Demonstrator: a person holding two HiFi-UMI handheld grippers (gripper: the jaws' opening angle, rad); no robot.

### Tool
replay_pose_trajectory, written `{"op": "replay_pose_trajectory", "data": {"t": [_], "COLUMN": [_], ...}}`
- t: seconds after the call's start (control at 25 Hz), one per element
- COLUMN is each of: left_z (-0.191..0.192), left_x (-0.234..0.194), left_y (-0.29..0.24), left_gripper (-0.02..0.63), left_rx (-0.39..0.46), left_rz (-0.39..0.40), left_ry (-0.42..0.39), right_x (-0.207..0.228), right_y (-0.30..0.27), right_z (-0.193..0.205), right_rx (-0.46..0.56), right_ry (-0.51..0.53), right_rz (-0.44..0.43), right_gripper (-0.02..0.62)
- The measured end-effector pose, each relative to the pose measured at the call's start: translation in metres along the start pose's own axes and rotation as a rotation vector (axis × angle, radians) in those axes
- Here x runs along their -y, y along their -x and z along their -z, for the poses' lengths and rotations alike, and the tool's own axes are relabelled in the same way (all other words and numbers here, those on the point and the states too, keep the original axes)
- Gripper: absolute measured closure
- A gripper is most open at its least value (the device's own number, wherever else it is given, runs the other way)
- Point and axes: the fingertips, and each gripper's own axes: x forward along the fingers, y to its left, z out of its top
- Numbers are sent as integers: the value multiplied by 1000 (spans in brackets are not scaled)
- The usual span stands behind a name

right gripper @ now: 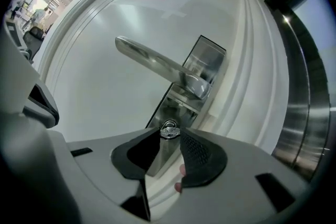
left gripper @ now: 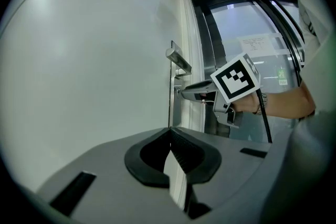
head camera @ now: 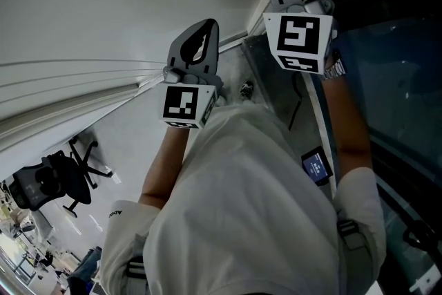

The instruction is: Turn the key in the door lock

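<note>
White door [right gripper: 89, 97] — its steel lock plate [right gripper: 209, 55] carries a lever handle [right gripper: 152, 60] and key [right gripper: 169, 130].

Head view dim and underexposed: door [head camera: 103, 3] reads flat grey, right edge nearly black. Both gripper views fisheye, black vignetted corners, straight lines bowed. Left gripper view backlit by bright glass [left gripper: 247, 23]. Right gripper view: glare streaks on handle [right gripper: 157, 63], key [right gripper: 169, 131] glints, near jaws soft.

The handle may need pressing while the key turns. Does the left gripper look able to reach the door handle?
Probably yes: the door handle sits above the right gripper, with open space between it and the left gripper.
</note>
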Motion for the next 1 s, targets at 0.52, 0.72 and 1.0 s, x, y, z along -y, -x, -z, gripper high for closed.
{"op": "replay_pose_trajectory", "data": {"t": [0.52, 0.72, 1.0], "left_z": [4, 11, 7], "left_x": [-14, -18, -17], "left_y": [8, 10, 8], "left_gripper": [596, 596, 596], "left_rx": [3, 11, 40], "left_rz": [-41, -28, -5], "left_ry": [-1, -4, 7], "right_x": [-25, -44, -78], "right_y": [41, 57, 76], "right_z": [32, 46, 63], "right_rx": [46, 58, 47], "right_ry": [-322, -425, -547], "right_rz": [-39, -74, -153], "right_gripper": [492, 568, 592]}}
